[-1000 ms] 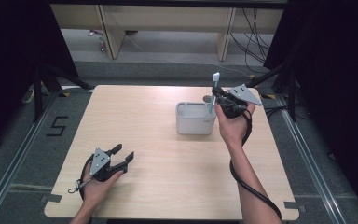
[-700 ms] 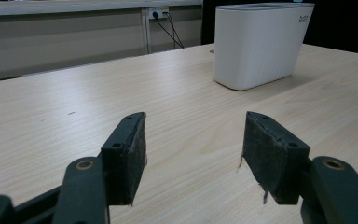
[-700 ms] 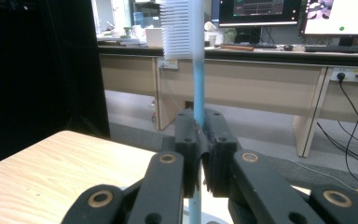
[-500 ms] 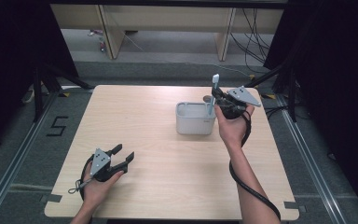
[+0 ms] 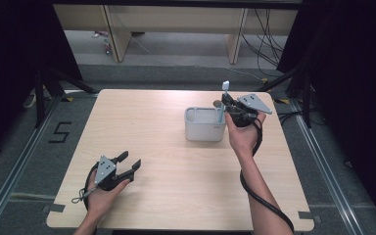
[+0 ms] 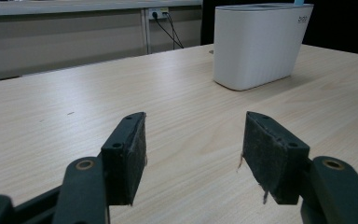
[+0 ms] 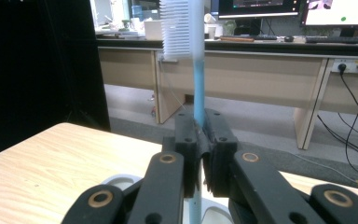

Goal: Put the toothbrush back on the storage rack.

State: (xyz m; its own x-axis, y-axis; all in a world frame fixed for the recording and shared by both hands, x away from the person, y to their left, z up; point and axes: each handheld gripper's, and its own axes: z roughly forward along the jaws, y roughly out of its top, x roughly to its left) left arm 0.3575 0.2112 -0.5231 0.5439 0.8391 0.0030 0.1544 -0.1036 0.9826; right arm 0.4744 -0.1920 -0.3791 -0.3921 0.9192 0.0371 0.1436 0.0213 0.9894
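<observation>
A light blue toothbrush [image 7: 197, 70] with white bristles stands upright, head up, and my right gripper [image 7: 200, 140] is shut on its handle. In the high view the right gripper [image 5: 226, 105] holds the toothbrush [image 5: 223, 95] over the right end of a white ribbed holder [image 5: 204, 129], with the lower handle reaching down into it. The holder's rim [image 7: 116, 178] shows just below the jaws. My left gripper [image 5: 127, 164] rests on the table near the front left, open, with nothing between its pads [image 6: 270, 161]. The holder [image 6: 258, 44] stands well ahead of it.
The wooden table [image 5: 176, 196] has bare room in the middle and at the front. A black cable [image 5: 259, 196] trails from the right gripper along the forearm. Behind the table are desk legs and cables on the floor; dark frames stand at both sides.
</observation>
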